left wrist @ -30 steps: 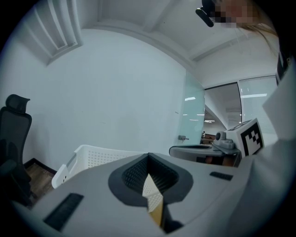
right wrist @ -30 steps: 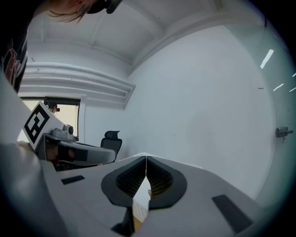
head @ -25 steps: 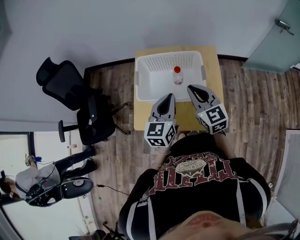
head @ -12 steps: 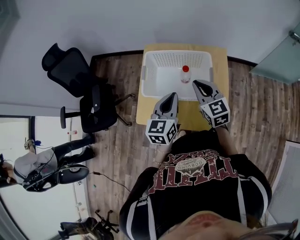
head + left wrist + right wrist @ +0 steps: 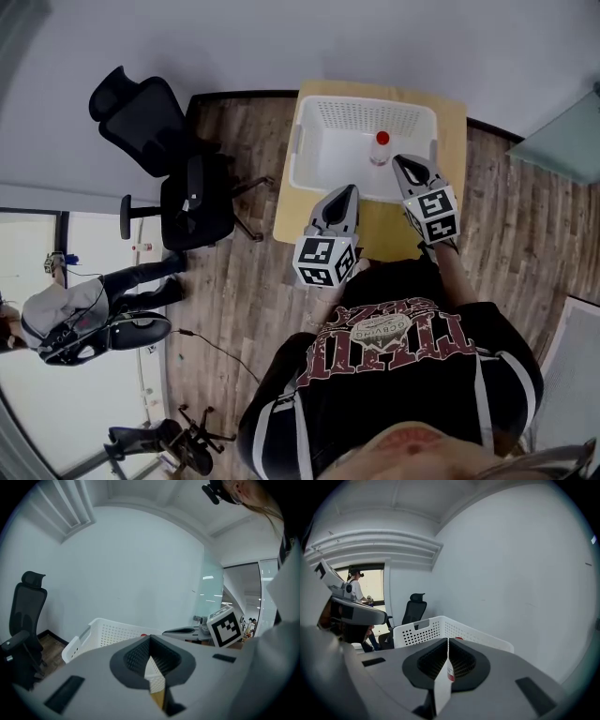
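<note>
By a perforated white plastic basket (image 5: 302, 150), left tool (image 5: 347, 190) and right tool (image 5: 399, 160), jaws together, empty.

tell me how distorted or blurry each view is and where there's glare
Head view: sharp and evenly lit, but the wide angle bends the floorboards. Left gripper view: strong fisheye with dark round corners; ceiling lights reflect in the glass panel. Right gripper view: same fisheye; the bright opening at left is washed out.
</note>
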The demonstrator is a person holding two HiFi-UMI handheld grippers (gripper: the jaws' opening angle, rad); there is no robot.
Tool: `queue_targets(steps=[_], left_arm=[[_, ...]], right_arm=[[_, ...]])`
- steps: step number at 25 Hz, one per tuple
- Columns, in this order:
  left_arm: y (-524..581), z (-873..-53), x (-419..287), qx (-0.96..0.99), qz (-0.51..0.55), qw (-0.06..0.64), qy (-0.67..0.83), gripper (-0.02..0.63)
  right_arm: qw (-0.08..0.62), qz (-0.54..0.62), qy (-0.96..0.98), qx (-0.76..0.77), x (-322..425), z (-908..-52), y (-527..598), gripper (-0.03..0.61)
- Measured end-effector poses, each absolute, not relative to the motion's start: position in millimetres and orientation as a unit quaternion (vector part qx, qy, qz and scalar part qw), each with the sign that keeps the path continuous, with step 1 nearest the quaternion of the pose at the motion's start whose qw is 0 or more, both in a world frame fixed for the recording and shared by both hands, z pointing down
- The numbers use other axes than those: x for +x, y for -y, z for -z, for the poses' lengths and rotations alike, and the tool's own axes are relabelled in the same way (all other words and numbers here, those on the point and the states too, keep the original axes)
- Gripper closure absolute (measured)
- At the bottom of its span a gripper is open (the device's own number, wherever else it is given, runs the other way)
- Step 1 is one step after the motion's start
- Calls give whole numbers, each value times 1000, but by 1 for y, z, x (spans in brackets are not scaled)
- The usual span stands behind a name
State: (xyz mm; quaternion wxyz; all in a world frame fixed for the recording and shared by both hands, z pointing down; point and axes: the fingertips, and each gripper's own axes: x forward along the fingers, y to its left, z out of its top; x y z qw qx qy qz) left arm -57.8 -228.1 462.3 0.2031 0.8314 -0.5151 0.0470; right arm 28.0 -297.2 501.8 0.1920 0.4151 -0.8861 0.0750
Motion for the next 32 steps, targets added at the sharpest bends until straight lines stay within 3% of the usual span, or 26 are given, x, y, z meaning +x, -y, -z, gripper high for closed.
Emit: queue_targets(steps=[9,13,32], left_arm=[[229,-468,-61,829,-46,211,516,566],[229,-468,-62,827,-45,212,518,566],[223,-474,-78,814,-47,216,538,566]], right_arm=[[205,-97,885,407,25,-516,320,557],[223,-99,885,397,21,-523,325,495],[263,-115,879,380,8,-546,341,423]])
